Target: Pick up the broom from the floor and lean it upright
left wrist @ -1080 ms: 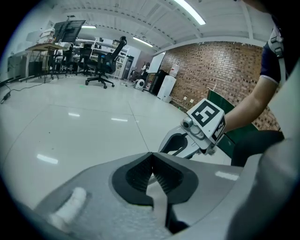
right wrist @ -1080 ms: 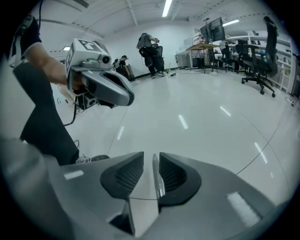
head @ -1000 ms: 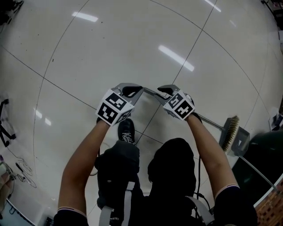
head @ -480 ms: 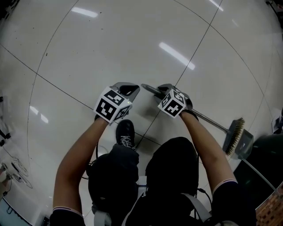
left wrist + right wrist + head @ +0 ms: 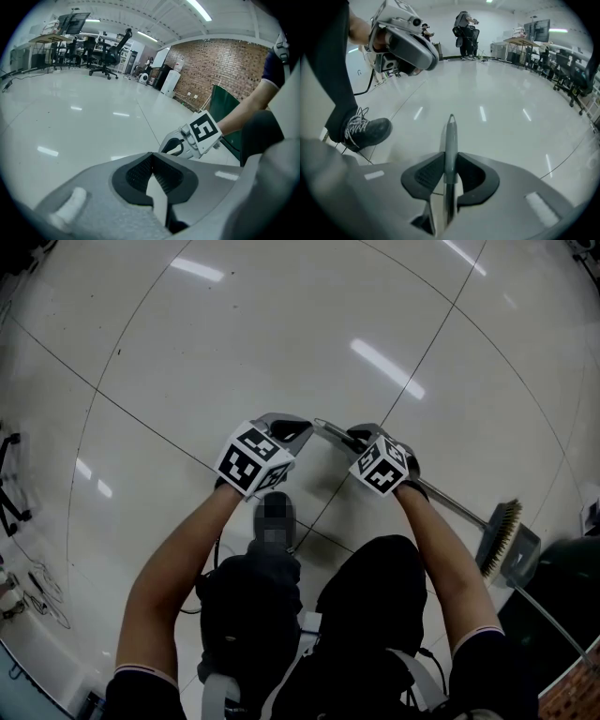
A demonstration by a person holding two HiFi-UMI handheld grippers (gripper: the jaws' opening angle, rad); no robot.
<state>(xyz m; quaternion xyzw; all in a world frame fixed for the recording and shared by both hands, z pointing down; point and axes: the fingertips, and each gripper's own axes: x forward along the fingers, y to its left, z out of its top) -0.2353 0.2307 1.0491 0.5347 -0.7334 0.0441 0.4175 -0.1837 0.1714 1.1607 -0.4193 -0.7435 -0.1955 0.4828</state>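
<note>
right gripper point(image 5: 450, 161): fingers point(image 5: 425, 176) just closing, clamped on broom handle point(image 5: 450, 136) tip
left gripper point(image 5: 152, 158): fingers point(image 5: 138, 174) together, empty
risk: distant brush head point(image 5: 503, 536) levers handle loose

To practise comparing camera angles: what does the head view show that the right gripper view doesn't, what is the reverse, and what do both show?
Head view only: the broom's bristle head and the person's forearms. Right gripper view only: how the right gripper grips, with its jaws, which have just been closing, pressed on the broom handle; also distant desks. Both: the broom handle, the left gripper and the floor.
</note>
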